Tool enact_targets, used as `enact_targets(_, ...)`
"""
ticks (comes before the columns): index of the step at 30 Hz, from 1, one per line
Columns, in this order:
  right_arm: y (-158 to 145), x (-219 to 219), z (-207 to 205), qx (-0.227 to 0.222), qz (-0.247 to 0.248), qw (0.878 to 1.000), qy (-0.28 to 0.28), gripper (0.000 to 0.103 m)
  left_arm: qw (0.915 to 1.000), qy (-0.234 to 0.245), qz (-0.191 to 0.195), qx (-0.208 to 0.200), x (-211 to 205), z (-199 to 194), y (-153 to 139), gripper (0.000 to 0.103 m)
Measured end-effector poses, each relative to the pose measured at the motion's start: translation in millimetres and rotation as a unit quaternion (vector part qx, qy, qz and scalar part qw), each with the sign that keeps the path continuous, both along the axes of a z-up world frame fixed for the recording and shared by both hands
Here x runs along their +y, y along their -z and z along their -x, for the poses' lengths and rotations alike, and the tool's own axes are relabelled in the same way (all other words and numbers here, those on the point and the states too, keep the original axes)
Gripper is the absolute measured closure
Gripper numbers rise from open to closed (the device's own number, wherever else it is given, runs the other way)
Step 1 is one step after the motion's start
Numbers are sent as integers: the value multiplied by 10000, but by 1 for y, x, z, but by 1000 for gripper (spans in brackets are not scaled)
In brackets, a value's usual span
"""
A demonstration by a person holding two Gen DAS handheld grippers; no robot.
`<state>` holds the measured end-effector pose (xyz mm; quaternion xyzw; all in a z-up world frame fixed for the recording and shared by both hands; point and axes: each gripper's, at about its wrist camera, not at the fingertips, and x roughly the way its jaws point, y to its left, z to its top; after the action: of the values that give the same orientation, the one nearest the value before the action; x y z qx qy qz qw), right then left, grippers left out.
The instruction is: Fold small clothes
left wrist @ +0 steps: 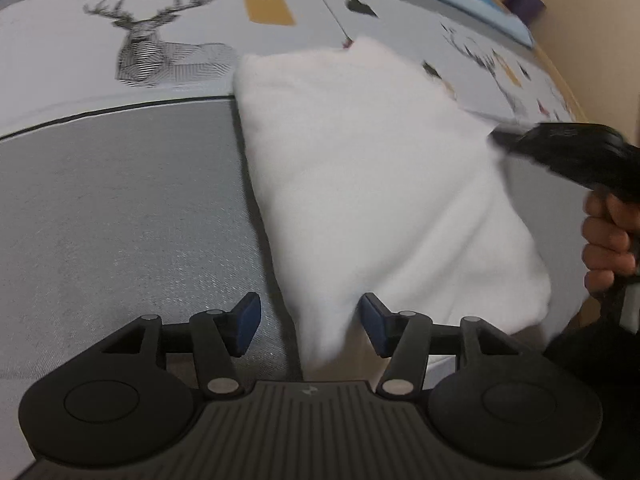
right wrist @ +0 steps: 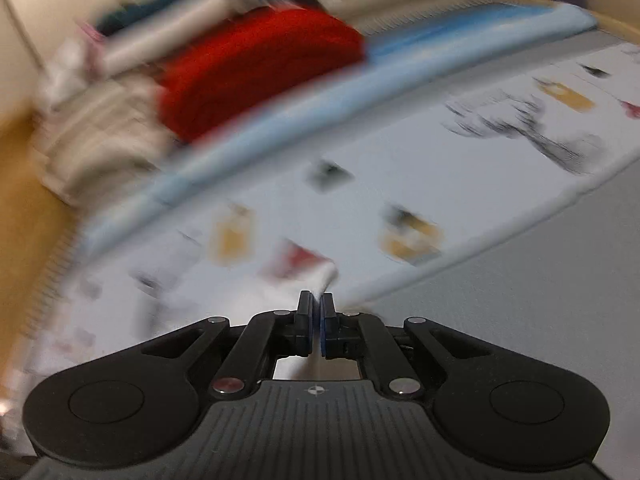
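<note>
One white garment (left wrist: pixel 376 184) lies on the grey and deer-printed bedspread (left wrist: pixel 120 208). Two grippers work it: the left gripper (left wrist: pixel 308 324) stands wide with a corner between untouching pads; the right gripper (right wrist: pixel 317 320) is pinched tight on white fabric.

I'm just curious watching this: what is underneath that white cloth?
The white cloth lies on a bed cover, partly on its grey band, partly on its pale deer-print section. Whatever sits directly beneath the cloth is covered, so I cannot tell.
</note>
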<state>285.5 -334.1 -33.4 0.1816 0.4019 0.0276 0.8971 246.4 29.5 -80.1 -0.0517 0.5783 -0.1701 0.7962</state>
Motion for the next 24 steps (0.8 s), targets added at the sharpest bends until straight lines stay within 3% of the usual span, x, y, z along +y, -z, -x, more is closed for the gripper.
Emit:
enact_targets(2,23,-3,-8,847,164,9962,82,99,9997,125,-169,115,-4,2,6,42)
enact_targets(3,25,-5,-8,891,107,9959,88,96,9997,137,-178,126,-5,3,7,42)
enact_targets(5,11,-5,0,514,223,9984,65,92,9999,93,-35,95,-1,2,5,42)
enact_targets(7,-1,-8,9,260,153,9995,-55,61,9999,-16,120,52,4,1,2,42)
enact_targets(9,-2,-16,15,476,-238,9979,-364,56,9998,-99,153,49,7,0,2,42)
enact_targets(12,10,-19,23,1210,-814,9822,-1186,56,9997,-149,163,46,8,1,3,42)
enact_targets(15,18,-11,39,1734,-572,9608,-2089,56,9994,-205,279,22,2,1,0,42)
enact_targets(16,19,-6,46,1804,-393,9549,-2328,62,9992,-232,340,10,2,0,-1,42)
enact_targets(17,19,-4,53,1834,-236,9488,-2562,74,9989,-267,392,-3,1,1,-3,42)
enact_targets(18,18,-3,58,1815,-159,9439,-2753,99,9985,-320,443,-3,0,0,-3,42)
enact_targets(22,0,-27,66,1479,-733,9473,-2745,99,9991,-194,321,196,-6,0,4,45)
enact_targets(24,13,-26,67,1807,-100,9438,-2767,99,9983,162,71,562,-17,3,17,51)
